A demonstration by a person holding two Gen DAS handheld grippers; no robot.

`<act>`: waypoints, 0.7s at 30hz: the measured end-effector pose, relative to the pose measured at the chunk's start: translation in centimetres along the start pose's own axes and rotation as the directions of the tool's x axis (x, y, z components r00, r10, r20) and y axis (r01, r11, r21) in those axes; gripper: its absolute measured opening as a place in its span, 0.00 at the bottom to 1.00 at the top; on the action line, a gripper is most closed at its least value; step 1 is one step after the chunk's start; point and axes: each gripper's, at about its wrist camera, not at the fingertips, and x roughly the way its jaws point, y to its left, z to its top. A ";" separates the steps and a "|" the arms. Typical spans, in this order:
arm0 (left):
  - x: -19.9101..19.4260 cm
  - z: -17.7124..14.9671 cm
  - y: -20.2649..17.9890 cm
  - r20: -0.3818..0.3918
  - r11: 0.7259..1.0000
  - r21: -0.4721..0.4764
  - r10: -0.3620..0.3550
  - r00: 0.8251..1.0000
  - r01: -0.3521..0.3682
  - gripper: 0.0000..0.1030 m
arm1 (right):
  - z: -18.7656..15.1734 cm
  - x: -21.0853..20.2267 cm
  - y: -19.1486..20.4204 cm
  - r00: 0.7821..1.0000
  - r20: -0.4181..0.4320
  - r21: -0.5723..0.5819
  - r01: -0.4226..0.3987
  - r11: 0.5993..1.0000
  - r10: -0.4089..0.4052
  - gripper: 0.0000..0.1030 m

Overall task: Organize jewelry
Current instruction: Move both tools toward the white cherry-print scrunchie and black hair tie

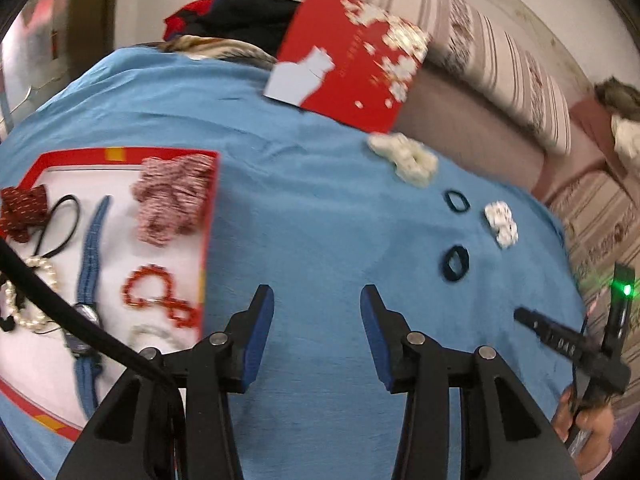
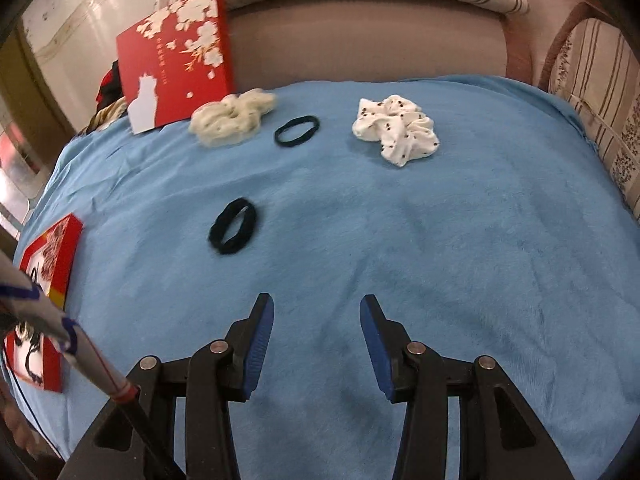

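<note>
A red-rimmed box (image 1: 210,216) with a white floor lies at the left on the blue cloth; it holds a striped scrunchie (image 1: 172,196), red bead bracelet (image 1: 160,292), blue-strapped watch (image 1: 90,264), pearl bracelet (image 1: 28,296) and dark red scrunchie (image 1: 22,212). On the cloth lie a thick black hair tie (image 2: 233,226), a thin black hair tie (image 2: 297,130), a cream scrunchie (image 2: 230,118) and a white dotted scrunchie (image 2: 398,130). My left gripper (image 1: 317,312) is open and empty just right of the box. My right gripper (image 2: 317,320) is open and empty, short of the thick black hair tie.
The red box lid (image 2: 176,60) with white blossoms leans at the back against a sofa seat (image 2: 360,36). Striped cushions (image 2: 600,92) line the right side. Dark clothing (image 1: 240,16) is piled behind the cloth. The box corner (image 2: 52,264) shows at the right wrist view's left.
</note>
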 end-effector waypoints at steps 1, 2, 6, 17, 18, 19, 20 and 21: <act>0.4 -0.1 -0.5 -0.007 1.000 0.009 0.002 1.000 -0.002 0.42 | 0.4 0.3 -0.2 1.000 0.004 0.000 0.000 1.000 0.000 0.47; 0.7 -0.2 -1.0 -0.013 1.000 0.015 0.003 1.000 -0.002 0.42 | 0.8 0.6 -0.2 1.000 0.008 -0.001 0.000 1.000 0.000 0.47; 1.8 -0.5 -2.2 -0.038 1.000 0.022 -0.004 0.999 0.005 0.42 | 3.5 2.0 0.8 1.000 0.025 -0.027 -0.007 1.000 0.007 0.47; 4.6 -0.6 -3.9 -0.113 0.998 0.068 -0.006 0.994 0.014 0.43 | 12.1 9.6 5.2 0.999 0.007 -0.133 0.054 0.990 -0.054 0.47; 4.9 -0.5 -4.0 -0.115 0.997 0.070 -0.004 0.993 0.012 0.43 | 12.6 10.3 5.2 0.998 -0.001 -0.132 0.064 0.989 -0.065 0.47; 5.1 -0.4 -4.0 -0.121 0.998 0.069 -0.004 0.993 0.012 0.44 | 13.0 11.3 5.2 0.998 -0.016 -0.124 0.066 0.990 -0.068 0.47; 5.3 -0.3 -4.0 -0.128 0.998 0.067 -0.006 0.992 0.014 0.44 | 13.3 12.0 5.0 0.997 -0.028 -0.114 0.063 0.992 -0.066 0.47; 5.5 -0.3 -3.9 -0.134 0.998 0.065 -0.007 0.991 0.016 0.44 | 13.5 12.6 4.9 0.997 -0.037 -0.107 0.063 0.992 -0.067 0.47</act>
